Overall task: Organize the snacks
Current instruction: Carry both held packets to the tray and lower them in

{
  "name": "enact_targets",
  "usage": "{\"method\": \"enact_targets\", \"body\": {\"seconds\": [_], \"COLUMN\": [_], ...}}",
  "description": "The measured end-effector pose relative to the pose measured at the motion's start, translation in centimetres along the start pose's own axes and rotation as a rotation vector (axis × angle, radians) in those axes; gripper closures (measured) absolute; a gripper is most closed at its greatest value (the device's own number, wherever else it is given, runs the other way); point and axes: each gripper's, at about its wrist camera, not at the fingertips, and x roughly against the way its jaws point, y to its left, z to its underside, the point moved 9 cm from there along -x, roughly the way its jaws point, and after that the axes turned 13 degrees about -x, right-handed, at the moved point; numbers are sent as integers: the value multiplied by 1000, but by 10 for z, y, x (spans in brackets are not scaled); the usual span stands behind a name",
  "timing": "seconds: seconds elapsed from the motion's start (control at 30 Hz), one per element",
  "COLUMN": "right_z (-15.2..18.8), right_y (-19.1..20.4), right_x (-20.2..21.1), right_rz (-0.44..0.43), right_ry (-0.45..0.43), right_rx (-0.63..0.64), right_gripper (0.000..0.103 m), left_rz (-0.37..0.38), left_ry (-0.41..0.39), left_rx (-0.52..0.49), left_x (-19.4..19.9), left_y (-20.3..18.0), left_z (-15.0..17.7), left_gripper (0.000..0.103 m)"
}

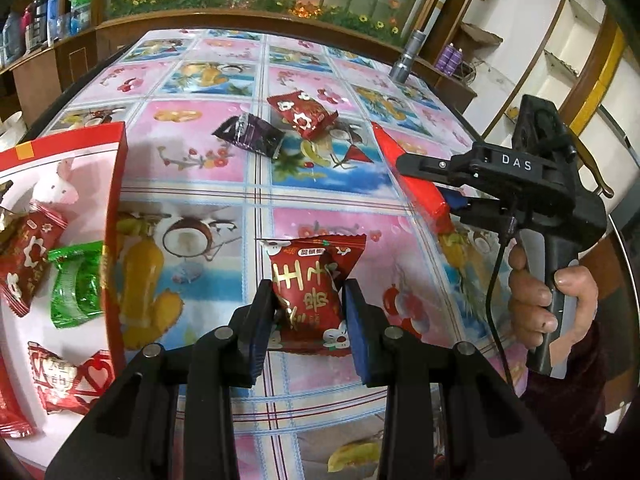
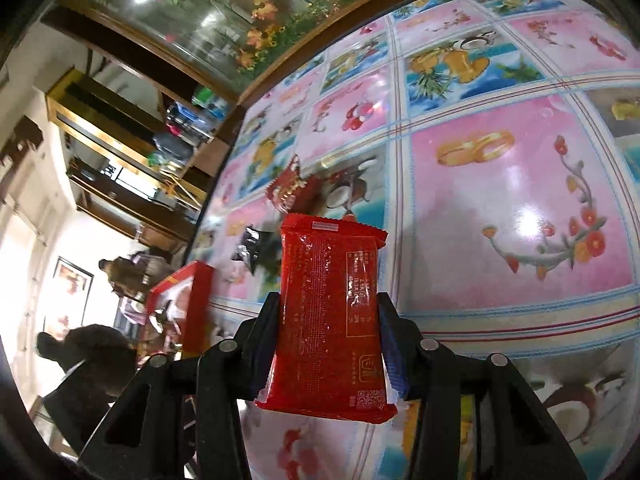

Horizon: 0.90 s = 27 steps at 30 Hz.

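The left gripper (image 1: pixel 308 312) pinched a red snack (image 1: pixel 314 292) above the table (image 1: pixel 208 200), just right of the red box (image 1: pixel 114 216). The right gripper (image 2: pixel 328 344) clamped a long red bar (image 2: pixel 332 320), its jaws no longer closing by much. Best done, each hand should carry its packet left over the box wall and let go low, one at a time. A purple snack (image 1: pixel 250 134) and another red one (image 1: pixel 302 114) lay farther off.

Glossy plastic tablecloth (image 1: pixel 224 208); shiny foil snack packet (image 1: pixel 310 292); metal flashlight (image 1: pixel 406 60).
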Motion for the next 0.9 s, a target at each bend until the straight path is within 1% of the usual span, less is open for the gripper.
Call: {"method": "enact_targets", "body": {"seconds": [0.23,0.5,0.7,0.9], "right_z": [0,8,13,21], "right_y": [9,27,33,43], "right_x": [4,5,2,-3], "right_rz": [-20,-55,-60,-77], "right_ry": [-29,-35,-39,-37], "right_rx": [31,107,129,153], "right_gripper": [56,56,56,56], "left_rz": [-22,-108,-170,-233], "left_ry": [-31,-99,-133,-164], "left_rx": [0,-8,23,23], "left_x": [14,43,60,75], "left_y": [6,26,50,66], "left_z": [-6,-14,-14,-13], "left_gripper": [71,71,71,71]}}
